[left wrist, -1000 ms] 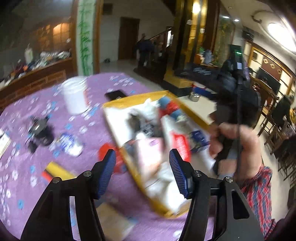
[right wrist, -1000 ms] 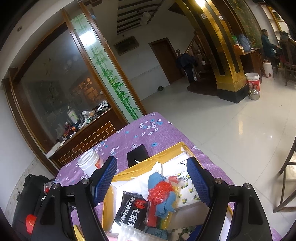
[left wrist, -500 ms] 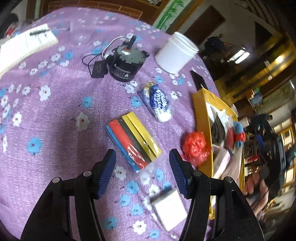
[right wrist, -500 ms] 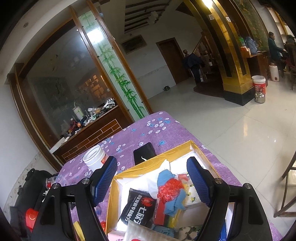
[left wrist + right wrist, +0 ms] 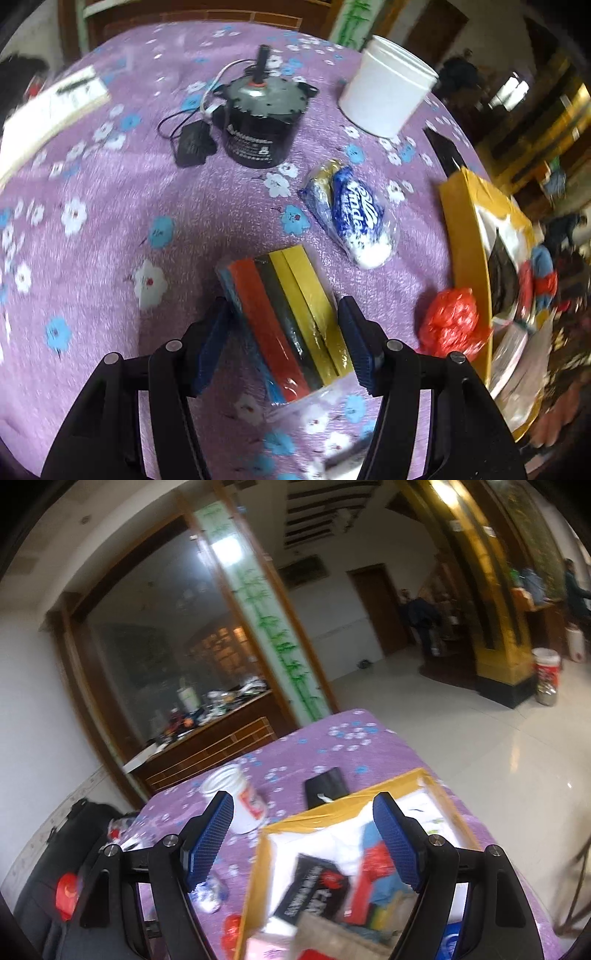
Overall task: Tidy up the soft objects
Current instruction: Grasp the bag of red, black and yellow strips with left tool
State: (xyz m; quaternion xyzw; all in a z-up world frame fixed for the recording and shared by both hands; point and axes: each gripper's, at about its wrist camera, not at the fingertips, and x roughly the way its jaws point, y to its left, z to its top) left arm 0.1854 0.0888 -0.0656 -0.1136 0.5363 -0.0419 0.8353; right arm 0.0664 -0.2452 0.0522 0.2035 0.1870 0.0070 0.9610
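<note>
A clear-wrapped pack of coloured strips (image 5: 284, 317), blue, red, black and yellow, lies on the purple flowered tablecloth (image 5: 110, 206). My left gripper (image 5: 283, 304) points down over it, jaws closing, the pack between the fingers; the pads straddle its sides and I see no squeeze. A blue-and-white tissue pack (image 5: 354, 214) and a crumpled red bag (image 5: 452, 325) lie to the right, beside the yellow box (image 5: 465, 251). My right gripper (image 5: 303, 801) hangs open above that box (image 5: 258, 867), which holds a black packet (image 5: 314, 890) and red and blue soft items. Nothing is between its fingers.
A black motor with a cable (image 5: 258, 122) and a white tub (image 5: 388, 96) stand at the far side of the table. A notebook (image 5: 48, 107) lies far left, a black phone (image 5: 327, 786) behind the box. A black bag (image 5: 55, 849) sits beside the table.
My left gripper swung away from the box, tilted down and dropped over the coloured pack, which now sits between its fingers. The right gripper drifted slightly over the box and stayed open.
</note>
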